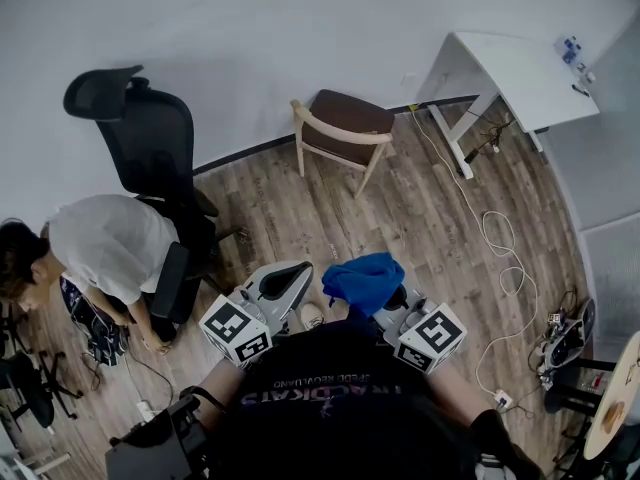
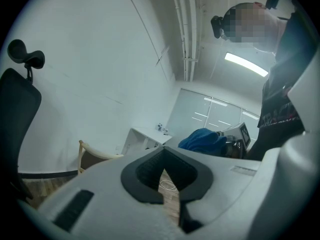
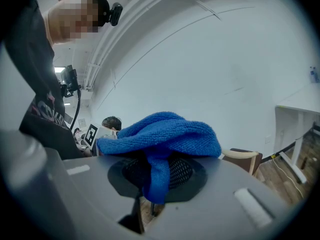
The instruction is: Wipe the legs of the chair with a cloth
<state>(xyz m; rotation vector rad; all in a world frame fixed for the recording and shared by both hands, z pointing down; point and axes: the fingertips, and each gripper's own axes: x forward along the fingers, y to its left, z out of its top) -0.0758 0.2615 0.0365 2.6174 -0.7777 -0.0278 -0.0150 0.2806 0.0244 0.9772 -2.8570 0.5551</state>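
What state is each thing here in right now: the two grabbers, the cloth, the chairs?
Left gripper: shut, empty.
Right gripper: shut on the cloth.
Cloth: bunched, draped over those jaws.
Wooden chair: upright by the wall, nothing touching it.
Office chair: upright, a person crouching beside it.
Cable: loose on the floor.

A white wall (image 1: 300, 28) meets a wood-plank floor (image 1: 420, 218); a black office chair (image 1: 150, 138) stands left, a white surface (image 1: 520, 68) right, and cables (image 1: 500, 258) loop across the boards.
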